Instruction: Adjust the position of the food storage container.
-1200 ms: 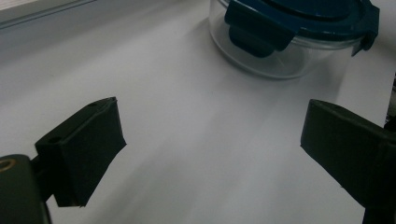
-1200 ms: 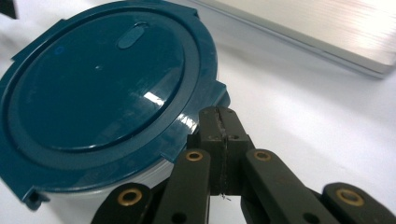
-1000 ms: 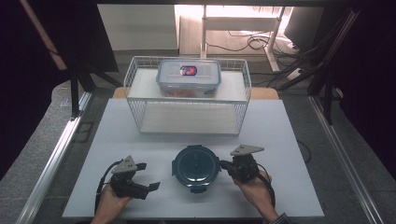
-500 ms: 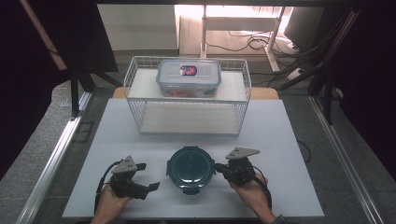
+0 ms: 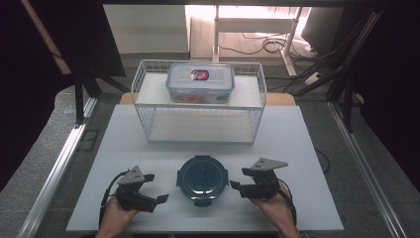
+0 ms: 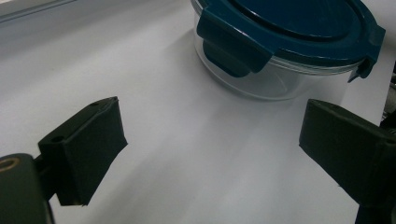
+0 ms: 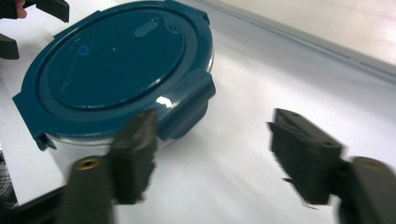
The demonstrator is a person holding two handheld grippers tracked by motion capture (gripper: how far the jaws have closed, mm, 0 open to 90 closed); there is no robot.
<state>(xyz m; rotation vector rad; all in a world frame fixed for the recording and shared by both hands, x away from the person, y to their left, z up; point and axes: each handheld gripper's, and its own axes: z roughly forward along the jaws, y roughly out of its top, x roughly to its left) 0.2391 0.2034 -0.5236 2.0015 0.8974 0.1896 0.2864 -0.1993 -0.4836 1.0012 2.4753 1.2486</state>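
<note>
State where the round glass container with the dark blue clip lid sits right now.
In the high view, the round glass container with the dark blue clip lid sits on the white table, between the left gripper and right gripper, nearer than the wire basket.

1. Bright, washed-out glare at top centre of the high view; dark, murky left and right edges.
2. Evenly lit white desk [image 5: 307, 148] mid-frame, soft faint shadows only.
3. Slightly soft, low-detail high view overall.
4. Motion blur on the right tool [image 7: 210, 158] in the right gripper view; small glint on the blue lid [image 7: 116, 65].
5. Sharper left gripper view, gentle shading lower left.

overhead faces forward, claw cameras close
</note>
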